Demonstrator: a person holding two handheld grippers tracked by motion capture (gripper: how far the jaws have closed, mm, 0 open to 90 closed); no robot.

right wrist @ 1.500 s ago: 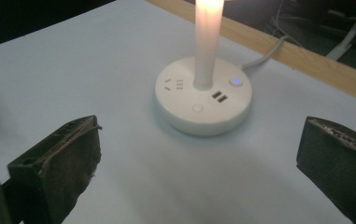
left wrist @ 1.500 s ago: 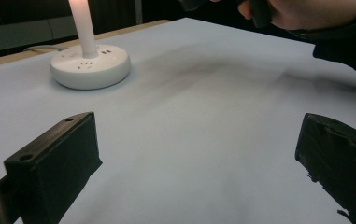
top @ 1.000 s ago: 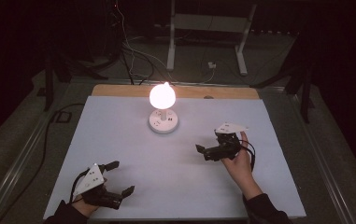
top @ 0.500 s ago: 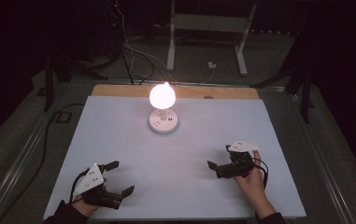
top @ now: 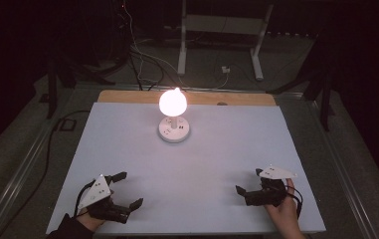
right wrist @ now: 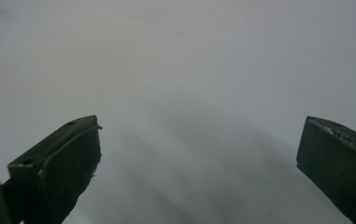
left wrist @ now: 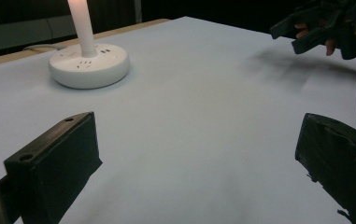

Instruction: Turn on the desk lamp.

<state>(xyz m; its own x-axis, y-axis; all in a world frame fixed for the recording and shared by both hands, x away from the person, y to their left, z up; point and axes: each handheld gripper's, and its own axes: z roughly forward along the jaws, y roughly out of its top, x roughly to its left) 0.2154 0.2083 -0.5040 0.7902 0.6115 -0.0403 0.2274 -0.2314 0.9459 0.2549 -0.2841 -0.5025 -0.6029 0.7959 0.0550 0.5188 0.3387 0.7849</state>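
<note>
A lit bulb glows on a short stem above a round white socket base at the back middle of the white table sheet. My left gripper rests open near the front left edge, with nothing between its jaws. In the left gripper view the base and stem stand far ahead of the left gripper. My right gripper sits open near the front right, held by a hand. The right gripper faces bare sheet.
A wooden strip runs along the table's far edge. Cables and a white metal stand are on the dark floor behind. In the left gripper view the other gripper appears at the upper right.
The right hand has drawn its gripper back from mid-table toward the front right edge and lowered it. The left gripper has stayed where it was.
</note>
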